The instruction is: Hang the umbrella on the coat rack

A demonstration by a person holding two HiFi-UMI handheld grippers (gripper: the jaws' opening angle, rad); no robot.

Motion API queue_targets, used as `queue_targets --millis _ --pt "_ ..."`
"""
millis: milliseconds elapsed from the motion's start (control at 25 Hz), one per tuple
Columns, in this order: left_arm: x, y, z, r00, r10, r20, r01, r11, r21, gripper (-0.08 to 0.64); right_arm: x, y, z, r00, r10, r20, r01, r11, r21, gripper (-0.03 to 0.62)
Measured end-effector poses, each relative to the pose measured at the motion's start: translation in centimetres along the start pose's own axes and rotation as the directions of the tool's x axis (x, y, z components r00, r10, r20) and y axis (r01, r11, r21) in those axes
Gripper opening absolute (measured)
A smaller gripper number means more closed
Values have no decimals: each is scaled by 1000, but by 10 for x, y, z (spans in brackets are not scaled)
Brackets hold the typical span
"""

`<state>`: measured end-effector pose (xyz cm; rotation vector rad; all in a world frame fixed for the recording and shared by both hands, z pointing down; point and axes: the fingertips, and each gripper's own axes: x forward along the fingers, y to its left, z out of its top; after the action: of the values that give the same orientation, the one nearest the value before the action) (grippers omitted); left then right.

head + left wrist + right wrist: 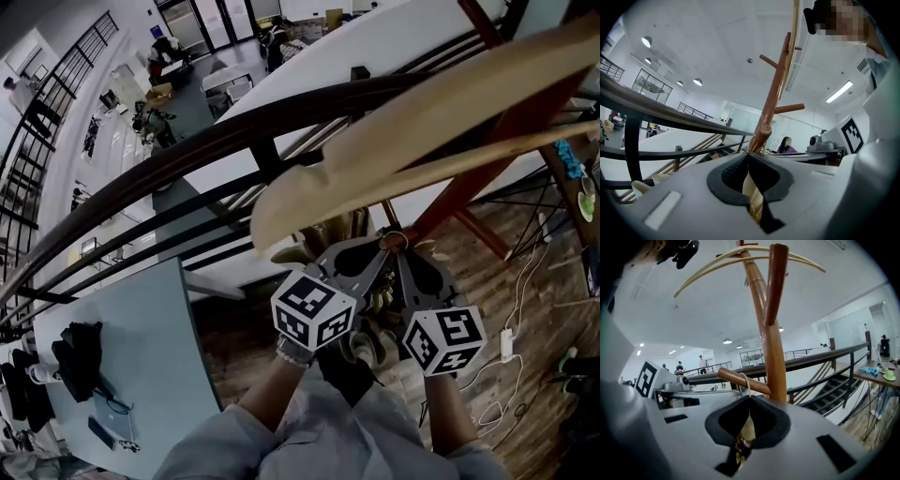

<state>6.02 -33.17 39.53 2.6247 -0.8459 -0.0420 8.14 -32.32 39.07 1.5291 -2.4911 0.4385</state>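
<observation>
I get head camera high over coat rack [466, 192], facing steeply down, floor [525, 281] far below. Left gripper camera hugs rack post, tilted up toward ceiling. Right gripper camera alongside, same upward tilt. All three share rack post, stair railing [187, 155].

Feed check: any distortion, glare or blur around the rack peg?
Head view: heavy fisheye bends the railing; the pale curved bar near the lens is soft. Left gripper view: dark vignette, bright ceiling lights, coat rack clear. Right gripper view: peg and umbrella loop sharp.
</observation>
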Motion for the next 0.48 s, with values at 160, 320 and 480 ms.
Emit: queue_targets --millis 160,320,480 --pt "7 0 -7 1000 -5 -24 6 1000 10 7 3 -6 -7 1000 -11 -12 11 1000 -6 3" --pt "13 0 -12 999 -9 -39 9 1000 10 7 4 -11 -10 1000 -20 -18 20 1000 -11 3" --pt "19 0 -15 999 -12 -44 12 1000 1 8 7 -16 -13 999 -21 -25 21 999 -26 3"
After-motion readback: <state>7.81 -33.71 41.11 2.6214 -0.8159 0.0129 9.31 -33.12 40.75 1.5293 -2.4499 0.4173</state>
